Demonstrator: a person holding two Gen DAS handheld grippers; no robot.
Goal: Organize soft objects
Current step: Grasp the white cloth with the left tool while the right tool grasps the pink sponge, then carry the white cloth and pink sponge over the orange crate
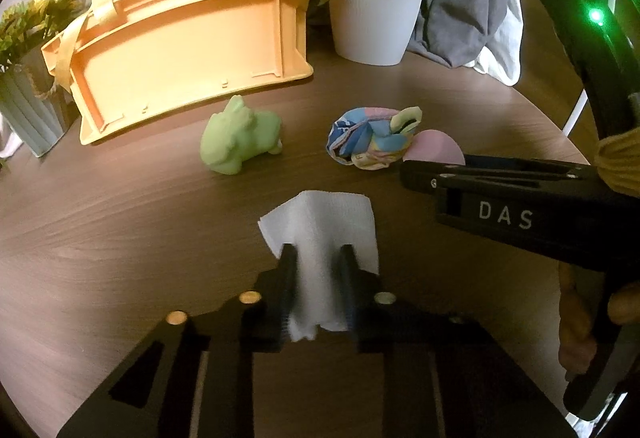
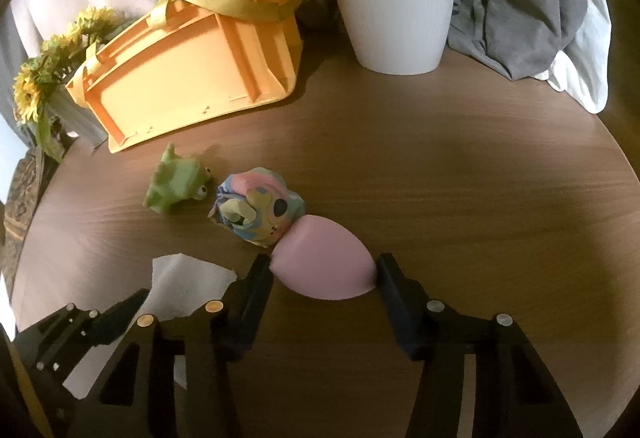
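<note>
With the left gripper (image 1: 318,258) pinching a white tissue (image 1: 320,226) and the right gripper (image 2: 324,274) squeezing a pink sponge (image 2: 324,262) on the worktop (image 2: 460,178), both pickups seem underway; next, lifting toward the orange basket (image 1: 188,54).

The white tissue (image 1: 320,234), crumpled and bunched upward, sits pinched between the left gripper's (image 1: 318,258) fingers. The pink egg-shaped sponge (image 2: 324,262) lies squeezed between the right gripper's (image 2: 324,270) fingers, its narrow end touching the balled pastel patterned cloth (image 2: 260,206) just ahead. The green frog toy (image 2: 176,182) lies beyond, left of the cloth, near the orange basket (image 2: 192,78) tipped on its side.
</note>
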